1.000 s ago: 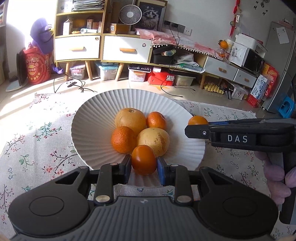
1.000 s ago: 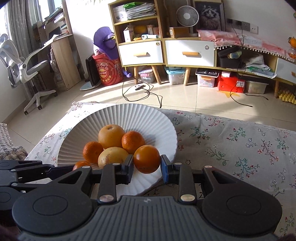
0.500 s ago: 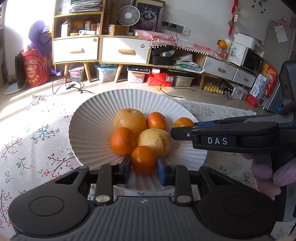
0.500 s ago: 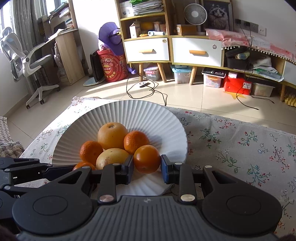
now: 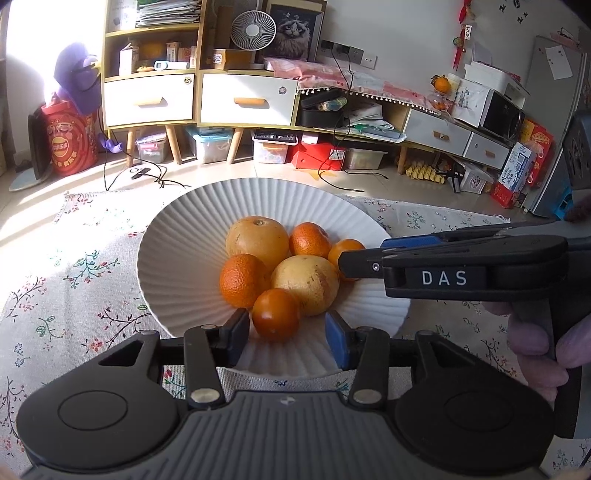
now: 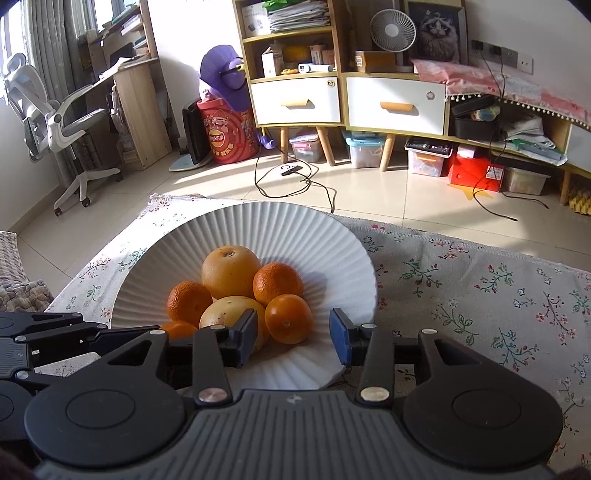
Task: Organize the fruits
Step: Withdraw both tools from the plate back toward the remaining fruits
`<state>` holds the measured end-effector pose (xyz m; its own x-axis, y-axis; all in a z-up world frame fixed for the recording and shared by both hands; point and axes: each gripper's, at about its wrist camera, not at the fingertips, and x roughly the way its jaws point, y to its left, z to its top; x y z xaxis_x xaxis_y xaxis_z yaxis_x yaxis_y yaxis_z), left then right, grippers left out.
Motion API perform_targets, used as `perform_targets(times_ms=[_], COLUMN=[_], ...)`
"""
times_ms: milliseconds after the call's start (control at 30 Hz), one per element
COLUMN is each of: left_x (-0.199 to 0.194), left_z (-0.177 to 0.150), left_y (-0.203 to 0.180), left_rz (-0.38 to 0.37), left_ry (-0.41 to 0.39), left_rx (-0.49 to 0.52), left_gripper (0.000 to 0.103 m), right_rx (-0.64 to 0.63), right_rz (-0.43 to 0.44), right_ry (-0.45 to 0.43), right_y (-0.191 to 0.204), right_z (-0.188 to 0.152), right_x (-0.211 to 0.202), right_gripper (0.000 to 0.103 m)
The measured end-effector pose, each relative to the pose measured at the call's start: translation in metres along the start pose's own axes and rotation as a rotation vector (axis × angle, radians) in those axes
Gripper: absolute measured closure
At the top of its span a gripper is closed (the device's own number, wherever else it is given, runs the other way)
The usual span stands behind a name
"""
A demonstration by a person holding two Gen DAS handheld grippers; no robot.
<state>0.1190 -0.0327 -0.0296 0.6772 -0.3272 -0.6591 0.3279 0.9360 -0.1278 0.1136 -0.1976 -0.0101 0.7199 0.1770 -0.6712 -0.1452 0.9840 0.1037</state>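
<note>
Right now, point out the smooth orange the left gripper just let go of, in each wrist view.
Left wrist: smooth orange sits low centre, on the near part of the white plate, between the left gripper pads, which have just been opening.
Right wrist: only a sliver shows at lower left, above the left gripper's black arm.
Shared landmark: the big yellow fruit.

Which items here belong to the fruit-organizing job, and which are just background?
Job: white ribbed plate; six fruits on it, including two pale grapefruit-like ones; left gripper; right gripper.

Background: floral tablecloth; desk fan; office chair; cat picture.
</note>
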Motion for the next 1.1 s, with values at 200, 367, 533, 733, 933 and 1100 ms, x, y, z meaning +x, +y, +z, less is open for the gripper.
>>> perform_targets(times_ms=[200, 367, 533, 733, 933, 1100], left_x=[-0.006, -0.016, -0.031, -0.047, -0.060, -0.066], left_z=[0.000, -0.004, -0.006, -0.006, -0.007, -0.009], left_y=[0.000, 0.000, 0.000, 0.006, 0.011, 0.012], left_rz=[0.001, 0.007, 0.017, 0.037, 0.059, 0.096], left_ry=[0.004, -0.005, -0.015, -0.025, -0.019, 0.009], left_rx=[0.001, 0.015, 0.033, 0.034, 0.047, 0.077], left_gripper=[0.052, 0.038, 0.027, 0.018, 0.011, 0.011], right_rx=[0.001, 0.019, 0.046, 0.080, 0.067, 0.069], right_rz=[-0.015, -0.033, -0.063, -0.080, -0.118, -0.135], right_ry=[0.003, 0.004, -0.001, -0.010, -0.031, -0.032], right_y=[0.002, 0.003, 0.004, 0.007, 0.016, 0.018], right_z=[-0.001, -0.006, -0.009, -0.010, -0.016, -0.022], right_x=[-0.014, -0.028, -0.037, -0.047, -0.062, -0.070], right_gripper=[0.046, 0.032, 0.022, 0.013, 0.005, 0.002])
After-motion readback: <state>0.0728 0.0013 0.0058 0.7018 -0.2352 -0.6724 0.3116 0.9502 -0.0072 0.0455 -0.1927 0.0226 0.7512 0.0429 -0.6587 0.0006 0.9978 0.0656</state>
